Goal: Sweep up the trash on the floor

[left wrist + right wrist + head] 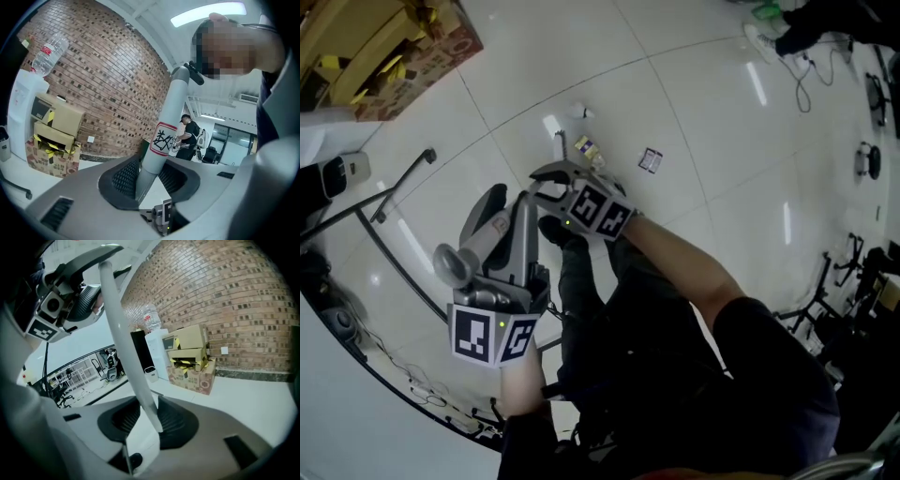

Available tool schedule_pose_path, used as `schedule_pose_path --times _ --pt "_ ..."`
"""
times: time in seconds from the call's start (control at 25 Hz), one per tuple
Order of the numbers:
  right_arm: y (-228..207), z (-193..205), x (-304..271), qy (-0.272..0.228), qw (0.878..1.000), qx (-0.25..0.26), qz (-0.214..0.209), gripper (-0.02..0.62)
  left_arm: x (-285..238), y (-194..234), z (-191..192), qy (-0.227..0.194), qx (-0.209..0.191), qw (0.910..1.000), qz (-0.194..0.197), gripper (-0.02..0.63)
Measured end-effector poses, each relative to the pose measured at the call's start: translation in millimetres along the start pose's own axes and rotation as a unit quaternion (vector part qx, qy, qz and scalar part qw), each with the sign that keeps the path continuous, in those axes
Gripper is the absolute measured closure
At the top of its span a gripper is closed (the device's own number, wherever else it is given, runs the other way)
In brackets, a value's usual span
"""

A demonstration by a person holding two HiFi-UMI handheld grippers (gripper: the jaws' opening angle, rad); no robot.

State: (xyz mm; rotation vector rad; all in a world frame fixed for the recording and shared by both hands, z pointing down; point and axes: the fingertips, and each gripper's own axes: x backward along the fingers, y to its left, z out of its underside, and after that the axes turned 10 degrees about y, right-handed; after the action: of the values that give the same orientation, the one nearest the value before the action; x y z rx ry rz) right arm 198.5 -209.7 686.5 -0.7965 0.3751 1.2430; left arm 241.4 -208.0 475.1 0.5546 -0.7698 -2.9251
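Observation:
A thick grey handle [164, 126] with a red-bordered sticker stands between the jaws of my left gripper [147, 176], which is shut on it. In the head view that left gripper [514, 239] is at lower left and the grey handle [473, 248] slants toward the camera. My right gripper [150, 416] is shut on a slim white handle [124, 333] that runs upward. From above, the right gripper [555, 183] is just beyond my knees. Small bits of trash lie on the white floor ahead: a yellow-white packet [589, 150], a dark card [651, 160] and a white scrap [579, 112].
Cardboard boxes [384, 47] stand at the far left by a brick wall [234, 301]. A black metal rail [394, 192] runs along the left. Cables and shoes [787, 42] lie at the far right. A person in black [188, 133] stands in the background.

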Motion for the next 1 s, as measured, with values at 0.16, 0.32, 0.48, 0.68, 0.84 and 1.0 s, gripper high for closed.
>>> schedule_pose_path --times 0.16,0.32,0.48,0.68,0.84,1.0 --pt "12.0 -37.6 14.1 0.003 1.000 0.020 0.010 0.457 27.8 -5.5 -35.5 -0.022 -0.001 0.9997 0.005 0.489" --pt "23.0 -78.6 30.7 0.005 0.999 0.048 0.025 0.457 56.1 -7.3 -78.3 -0.035 -0.007 0.9992 0.018 0.491" --pt "43.9 -120.6 44.7 0.000 0.997 0.074 0.028 0.457 91.3 -14.4 -119.4 -0.044 -0.037 0.9976 0.038 0.497" --pt "73.1 -154.2 67.2 0.003 0.994 0.105 0.040 0.458 132.4 -40.6 -150.0 -0.065 -0.072 0.9920 0.081 0.497" --pt "81.4 -172.1 89.1 -0.005 0.991 0.117 0.058 0.459 148.3 -61.5 -168.3 -0.080 -0.099 0.9842 0.123 0.498" --pt "82.9 -187.3 119.2 -0.025 0.990 0.131 0.056 0.459 151.6 -82.2 -189.5 -0.082 -0.142 0.9760 0.143 0.510"
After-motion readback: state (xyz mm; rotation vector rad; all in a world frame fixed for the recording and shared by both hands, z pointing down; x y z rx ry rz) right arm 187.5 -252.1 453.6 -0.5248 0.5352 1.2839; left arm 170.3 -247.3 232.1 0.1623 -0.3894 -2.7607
